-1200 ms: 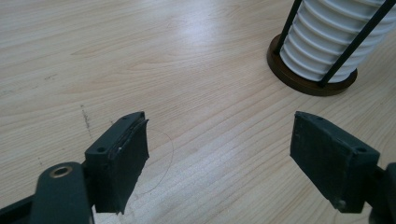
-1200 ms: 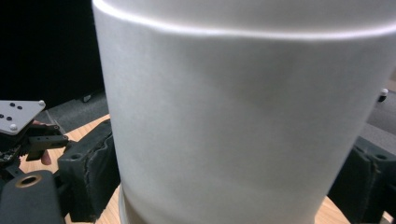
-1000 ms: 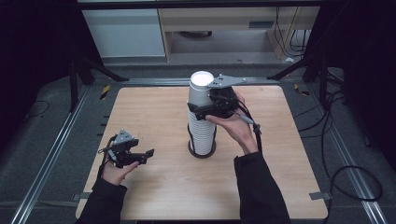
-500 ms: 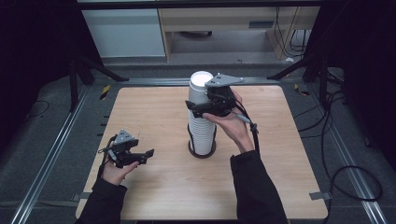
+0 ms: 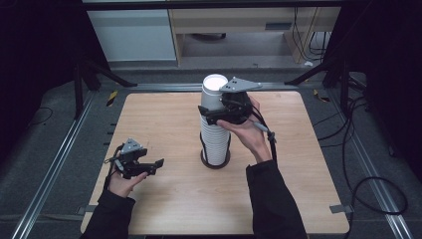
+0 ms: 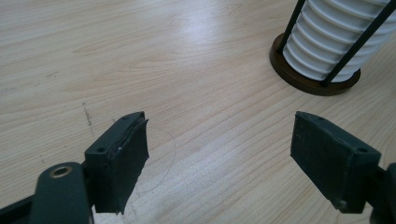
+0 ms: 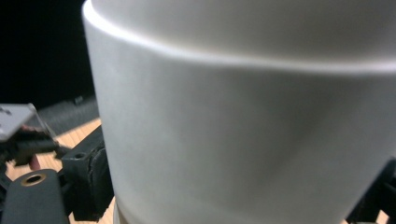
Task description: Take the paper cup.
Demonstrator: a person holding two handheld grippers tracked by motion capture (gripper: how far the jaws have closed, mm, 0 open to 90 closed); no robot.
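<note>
White top cup (image 5: 214, 89) of stack, between right hand-held gripper (image 5: 219, 110) jaws

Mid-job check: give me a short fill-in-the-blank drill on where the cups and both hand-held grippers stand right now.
1. The right hand-held gripper has its jaws around the ____ cup of the stack.
2. The left hand-held gripper has its jaws ____, with bare table between them.
3. The stack stands in a holder with thin black rods and a round ____ base.

Missing words: top; open; brown
</note>
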